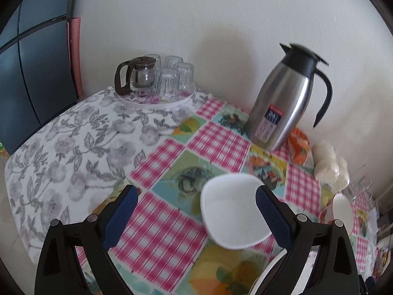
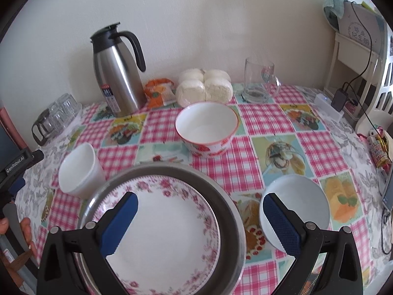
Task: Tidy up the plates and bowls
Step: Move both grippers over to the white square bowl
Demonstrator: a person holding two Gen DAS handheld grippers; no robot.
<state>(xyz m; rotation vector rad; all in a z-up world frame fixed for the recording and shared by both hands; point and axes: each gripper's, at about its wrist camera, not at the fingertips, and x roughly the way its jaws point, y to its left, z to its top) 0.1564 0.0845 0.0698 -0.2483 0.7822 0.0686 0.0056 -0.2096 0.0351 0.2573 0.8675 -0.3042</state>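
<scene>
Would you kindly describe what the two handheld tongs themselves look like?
Both the left tongs and right tongs have black angular frames with silver pivot pins and two fingers faced with dark-blue textured pads. A black body printed "GenRobot.AI" shows at the right view's edge.

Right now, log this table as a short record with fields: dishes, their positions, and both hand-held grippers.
nested plates: floral-rimmed white plate lying inside round steel tray
left of tray: plain white bowl
behind tray: strawberry-patterned white bowl
right of tray: shallow white bowl
left hand-held gripper: open, empty, plain white bowl between its fingers
right hand-held gripper: open, empty, above the plate
back of table: stainless steel carafe, clear glass mug
</scene>
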